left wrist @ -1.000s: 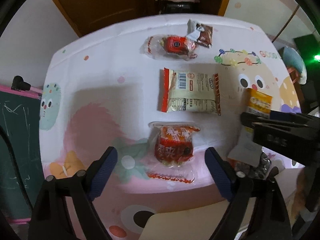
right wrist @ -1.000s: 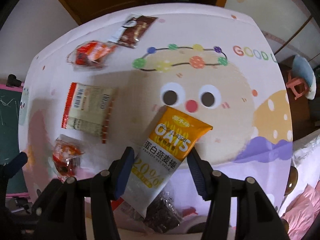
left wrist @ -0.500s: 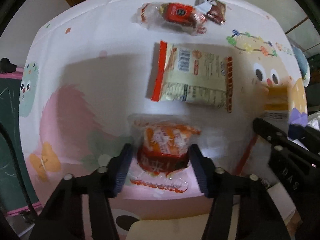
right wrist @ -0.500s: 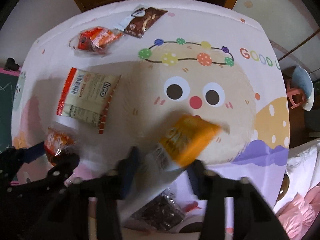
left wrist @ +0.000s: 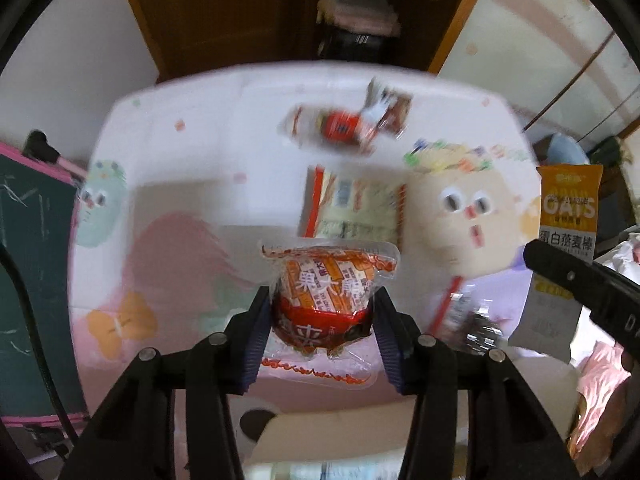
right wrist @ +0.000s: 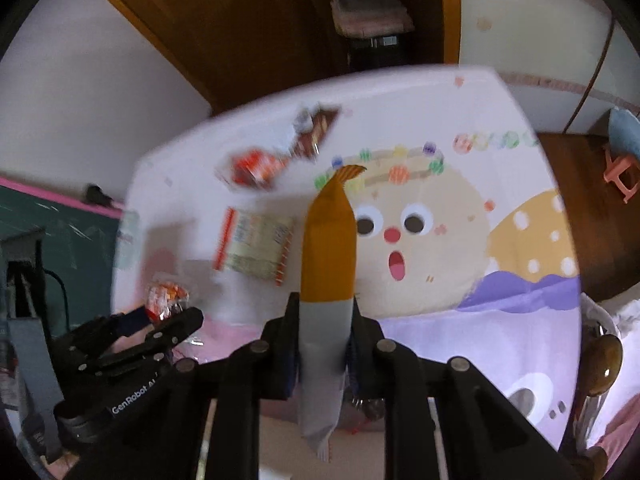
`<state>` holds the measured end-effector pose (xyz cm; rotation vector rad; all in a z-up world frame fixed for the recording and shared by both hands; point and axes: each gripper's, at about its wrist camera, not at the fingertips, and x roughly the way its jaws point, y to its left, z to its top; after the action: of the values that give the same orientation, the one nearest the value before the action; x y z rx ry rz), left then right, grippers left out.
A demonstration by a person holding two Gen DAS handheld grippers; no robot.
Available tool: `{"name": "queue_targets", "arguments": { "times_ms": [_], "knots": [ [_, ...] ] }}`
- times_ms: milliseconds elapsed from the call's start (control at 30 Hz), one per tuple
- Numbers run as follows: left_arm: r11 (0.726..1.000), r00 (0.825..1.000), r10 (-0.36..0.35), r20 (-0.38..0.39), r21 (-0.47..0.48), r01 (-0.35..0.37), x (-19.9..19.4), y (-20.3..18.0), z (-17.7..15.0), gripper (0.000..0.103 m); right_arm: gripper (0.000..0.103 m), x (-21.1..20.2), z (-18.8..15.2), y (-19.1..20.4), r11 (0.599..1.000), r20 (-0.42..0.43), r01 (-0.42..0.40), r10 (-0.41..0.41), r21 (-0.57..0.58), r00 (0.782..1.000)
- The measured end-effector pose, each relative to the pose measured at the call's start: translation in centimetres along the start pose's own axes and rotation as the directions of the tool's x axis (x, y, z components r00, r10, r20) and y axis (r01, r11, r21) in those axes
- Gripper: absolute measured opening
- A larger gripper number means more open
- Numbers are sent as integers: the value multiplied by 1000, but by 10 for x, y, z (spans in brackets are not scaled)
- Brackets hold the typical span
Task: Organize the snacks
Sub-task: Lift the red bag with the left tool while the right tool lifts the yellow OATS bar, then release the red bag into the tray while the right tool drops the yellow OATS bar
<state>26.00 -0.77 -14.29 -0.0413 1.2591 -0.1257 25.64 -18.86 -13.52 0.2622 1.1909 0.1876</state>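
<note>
While both packets hang clear of the cartoon-printed tablecloth (left wrist: 192,152), your grips are what deserve watching. Your left gripper (left wrist: 322,320) has just been closing and now clamps the red-and-orange jelly cup pack (left wrist: 326,296) at its lower, red part, the crinkly clear wrapper bulging out above and below the pads. That film looks slippery and soft, so I judge the pack could squirm out if you swing it fast, or get crushed if you squeeze harder.

Your right gripper (right wrist: 324,328) is clenched on the oat bar packet (right wrist: 328,264), pinching it edge-on near its grey lower end. Most of its length stands out past the pads, so it may pivot or flop over as you carry it, and could slip out.

The two grippers sit close together near the front edge of the table, and a hurried move risks knocking them into each other.

On the tablecloth lie a cream wafer packet with red ends (left wrist: 356,208), a small red snack pack (left wrist: 340,128) and a brown sachet (left wrist: 394,110), all too blurred to read.

Readable writing: "OATS" and the Chinese characters 蛋白燕麦棒 on the oat bar in the left wrist view, large Chinese characters on the jelly pack that I can't read for certain, and "GenRobot" on the left gripper's body as seen from the right wrist view.
</note>
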Motion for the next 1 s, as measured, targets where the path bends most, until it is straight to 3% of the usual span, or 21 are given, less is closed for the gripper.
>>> {"name": "queue_targets", "arguments": {
  "times_ms": [200, 333, 500, 633, 767, 1000],
  "knots": [
    [995, 989, -70, 132, 76, 60, -89, -12, -32, 48, 19, -91, -37, 12, 994, 152, -28, 44, -103, 987],
    [986, 972, -112, 207, 145, 82, -143, -18, -70, 48, 19, -132, -82, 26, 978, 233, 38, 11, -207, 972],
    [975, 946, -135, 294, 208, 74, -182, -33, -125, 48, 20, -164, -145, 30, 951, 281, 112, -28, -288, 959],
    [973, 936, -125, 330, 225, 51, -180, -43, -171, 48, 19, -161, -185, 28, 940, 304, 152, -54, -307, 951],
    [978, 943, -144, 301, 191, 89, -156, -44, -205, 48, 19, -144, -214, 28, 936, 290, 171, -80, -306, 954],
    [992, 960, -79, 267, 116, 50, -118, -29, -237, 48, 19, -133, -245, 26, 936, 240, 174, -100, -307, 965]
  ]
}}
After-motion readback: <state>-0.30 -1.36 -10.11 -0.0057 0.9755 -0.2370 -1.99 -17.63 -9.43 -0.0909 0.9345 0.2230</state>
